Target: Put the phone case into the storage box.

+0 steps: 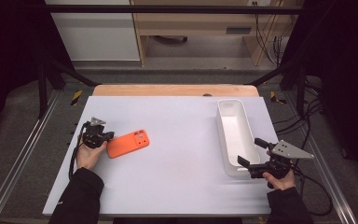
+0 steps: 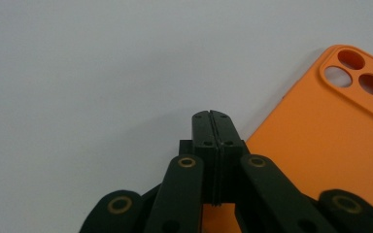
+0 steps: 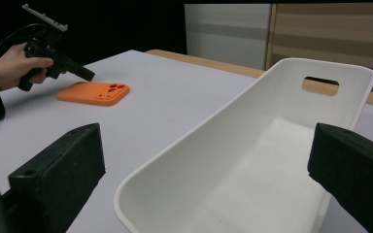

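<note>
An orange phone case [image 1: 128, 144] is lying on the pale grey table [image 1: 177, 163]; the bin [image 1: 235, 135] is showing plain white.

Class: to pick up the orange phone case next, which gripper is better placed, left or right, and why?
Probably the left. The left gripper sits right at the edge of the orange phone case, jaws shut, so it must open first. The right gripper is open across the table, at the near end of the white bin.

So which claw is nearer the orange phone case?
Left. The left claw sits shut at the case's near end; the right claw is open at the white bin.
</note>
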`<state>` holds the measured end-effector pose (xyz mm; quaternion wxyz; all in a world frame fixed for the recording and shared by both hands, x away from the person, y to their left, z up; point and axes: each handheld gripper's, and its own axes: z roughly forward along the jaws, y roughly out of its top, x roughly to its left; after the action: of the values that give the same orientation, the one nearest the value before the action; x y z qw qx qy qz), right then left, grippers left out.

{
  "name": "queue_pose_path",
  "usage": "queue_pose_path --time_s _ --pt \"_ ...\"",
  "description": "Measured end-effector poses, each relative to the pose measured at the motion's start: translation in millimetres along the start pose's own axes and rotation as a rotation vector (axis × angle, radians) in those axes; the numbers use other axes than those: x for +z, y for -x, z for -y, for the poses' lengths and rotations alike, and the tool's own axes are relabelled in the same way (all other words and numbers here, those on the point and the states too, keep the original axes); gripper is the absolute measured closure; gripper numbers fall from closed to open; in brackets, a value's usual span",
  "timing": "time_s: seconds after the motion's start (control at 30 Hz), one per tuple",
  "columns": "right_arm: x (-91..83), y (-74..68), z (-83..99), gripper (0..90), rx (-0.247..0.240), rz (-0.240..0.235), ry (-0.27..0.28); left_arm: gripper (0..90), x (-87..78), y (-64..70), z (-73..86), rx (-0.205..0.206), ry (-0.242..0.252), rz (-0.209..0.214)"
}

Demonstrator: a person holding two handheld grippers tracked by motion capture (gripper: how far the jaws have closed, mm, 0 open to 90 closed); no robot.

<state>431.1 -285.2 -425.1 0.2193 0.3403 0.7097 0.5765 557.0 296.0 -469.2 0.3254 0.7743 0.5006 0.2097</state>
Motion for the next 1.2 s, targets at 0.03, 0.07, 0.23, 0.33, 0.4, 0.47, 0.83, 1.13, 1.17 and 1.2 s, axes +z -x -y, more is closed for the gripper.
queue_pose_path --time_s 0.03,0.07,0.23,0.33,0.4,0.47,0.83,1.13,1.17,1.2 --pt "-0.2 0.1 -0.1 0.4 0.000 0.001 0.000 89.9 0.1 0.4 0.0 0.002 -0.003 -0.002" --pt "-0.3 0.1 -0.1 0.4 0.001 0.001 0.001 89.9 0.3 0.9 0.0 0.005 -0.008 -0.006" --pt "-0.4 -0.1 -0.2 0.4 0.002 0.000 -0.001 89.9 -0.6 1.0 0.6 0.002 -0.014 -0.004" --pt "-0.5 0.2 -0.3 0.4 0.003 -0.002 0.000 89.9 -0.7 1.0 0.9 0.000 -0.015 -0.002" --pt "-0.7 0.2 -0.3 0.4 0.003 -0.002 0.001 89.9 -0.6 1.1 0.9 -0.002 -0.015 -0.002" --pt "-0.6 0.3 -0.3 0.4 0.004 -0.003 0.001 89.9 -0.8 0.9 1.1 -0.002 -0.017 -0.003" --pt "-1.4 0.6 -0.7 0.4 0.006 -0.004 0.006 90.0 -7.3 5.5 5.4 0.011 -0.035 0.021" --pt "-2.0 0.6 -1.0 0.4 0.009 -0.004 0.007 90.0 -13.5 13.3 10.6 0.035 -0.046 0.031" --pt "-2.0 0.6 -1.0 0.4 0.010 -0.005 0.008 90.0 -14.3 14.2 11.2 0.039 -0.047 0.033" --pt "-2.1 0.6 -1.1 0.4 0.011 -0.005 0.008 90.0 -15.0 15.1 11.9 0.038 -0.048 0.036"
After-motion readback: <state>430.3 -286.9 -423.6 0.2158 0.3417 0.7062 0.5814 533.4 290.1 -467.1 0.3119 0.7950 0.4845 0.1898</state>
